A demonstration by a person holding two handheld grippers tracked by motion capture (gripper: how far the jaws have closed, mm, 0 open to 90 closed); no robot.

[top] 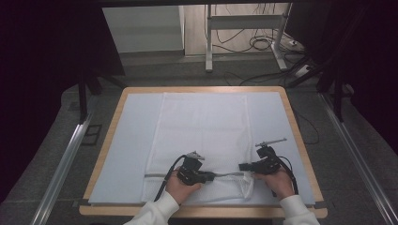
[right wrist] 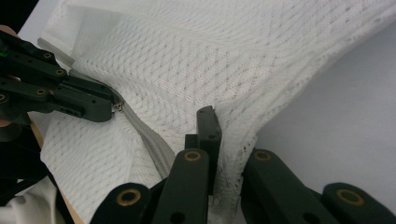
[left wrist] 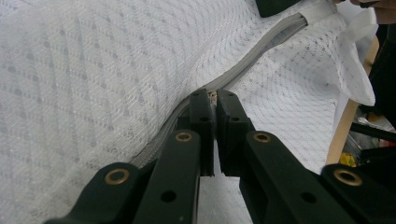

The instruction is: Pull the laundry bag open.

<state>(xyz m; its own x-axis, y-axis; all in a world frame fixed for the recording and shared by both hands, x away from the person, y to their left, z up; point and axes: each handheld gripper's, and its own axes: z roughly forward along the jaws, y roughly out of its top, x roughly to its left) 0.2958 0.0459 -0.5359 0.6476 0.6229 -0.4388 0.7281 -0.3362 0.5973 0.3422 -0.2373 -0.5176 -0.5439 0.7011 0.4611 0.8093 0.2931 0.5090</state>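
High view's pretty dim and soft, dark at both sides (kinda grainy too). Gripper views are brighter, with the white mesh nearly blown out and the near jaws blurry.

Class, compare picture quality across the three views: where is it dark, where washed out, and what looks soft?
High view: dim, black at both sides, mesh bag pale and low in detail. Left gripper view: bag bright, nearly washed out, near tool arms soft. Right gripper view: even light, weave crisp, mat grey.

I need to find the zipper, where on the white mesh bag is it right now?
In the high view, the grey zipper runs along the white mesh bag near the table's front edge, between both tongs.
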